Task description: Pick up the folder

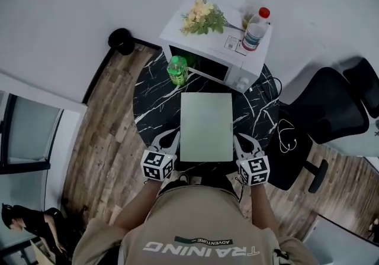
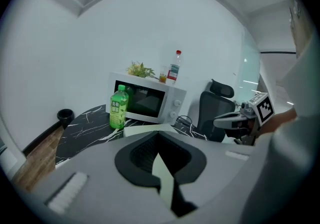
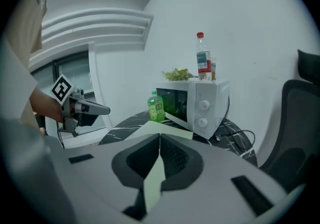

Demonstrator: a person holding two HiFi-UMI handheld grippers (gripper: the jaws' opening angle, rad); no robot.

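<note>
The folder [image 1: 206,126] is a plain pale green rectangle, closed and flat. It lies on the black marbled table [image 1: 151,104], its long sides running toward the microwave [image 1: 220,51]. Its far short edge is just before the microwave and its near edge is at the table's near rim.

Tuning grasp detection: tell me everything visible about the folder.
The folder is a plain pale-green rectangle, thin, smooth and matte, with no label showing. It lies flat on the black marbled table, long side running away from the person, far end close to the microwave. The shut left claw and right claw flank its near corners; contact cannot be told.
</note>
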